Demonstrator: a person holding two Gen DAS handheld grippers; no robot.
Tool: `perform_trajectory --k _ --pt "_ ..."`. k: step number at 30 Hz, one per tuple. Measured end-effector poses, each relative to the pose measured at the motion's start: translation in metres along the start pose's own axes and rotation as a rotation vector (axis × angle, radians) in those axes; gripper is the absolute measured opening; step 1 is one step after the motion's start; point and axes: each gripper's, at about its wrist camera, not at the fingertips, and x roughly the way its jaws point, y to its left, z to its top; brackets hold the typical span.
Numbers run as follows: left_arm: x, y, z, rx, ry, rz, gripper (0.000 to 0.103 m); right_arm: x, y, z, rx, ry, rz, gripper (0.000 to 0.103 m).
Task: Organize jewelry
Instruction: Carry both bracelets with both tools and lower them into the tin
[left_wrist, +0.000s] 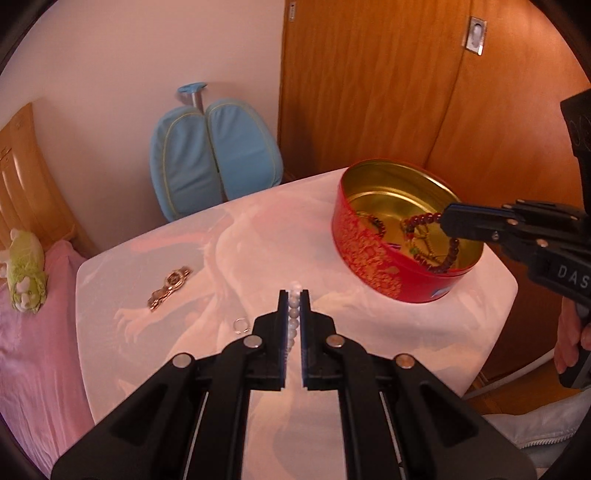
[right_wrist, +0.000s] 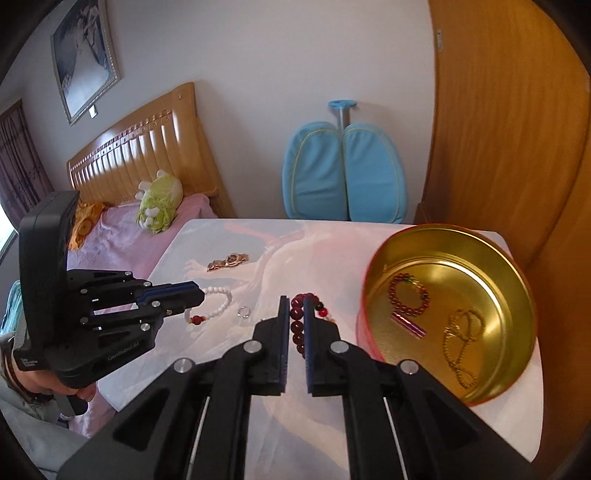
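Both tongs are busy here. The left tongs (left_wrist: 294, 295) are nearly closed, pinching a white pearl-like bead bracelet (left_wrist: 293, 314) low over the pale printed table (left_wrist: 258, 236). The right tongs (right_wrist: 295, 306) are clamped just as narrow on a dark red round-bead bracelet (right_wrist: 297, 325), holding it over the rim of the round red tin with gold inside (right_wrist: 498, 295). That tin already has a small red bead bracelet (right_wrist: 408, 293), a gold chain necklace (right_wrist: 461, 343) and a little purple tube (right_wrist: 408, 325) in it. A gold wristwatch (left_wrist: 170, 282) and a small clear ring (left_wrist: 240, 325) lie on the table, left of the left tongs.
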Motion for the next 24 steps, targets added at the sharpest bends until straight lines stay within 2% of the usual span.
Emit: perform_trajectory --k 7,12,17,24 --pt "0.014 -0.077 0.042 0.054 -0.019 -0.054 0.006 -0.058 -0.073 -0.024 0.083 -0.075 -0.079 0.008" --pt "0.018 -0.124 0.058 0.099 -0.042 -0.075 0.006 -0.079 -0.109 -0.037 0.121 -0.108 -0.111 0.008" --pt "0.029 -0.137 0.067 0.121 -0.028 -0.086 0.006 -0.078 -0.140 -0.041 0.181 -0.100 -0.113 0.008" --pt "0.078 -0.134 0.085 0.156 0.033 -0.136 0.006 -0.052 -0.168 -0.034 0.225 -0.056 -0.150 0.008"
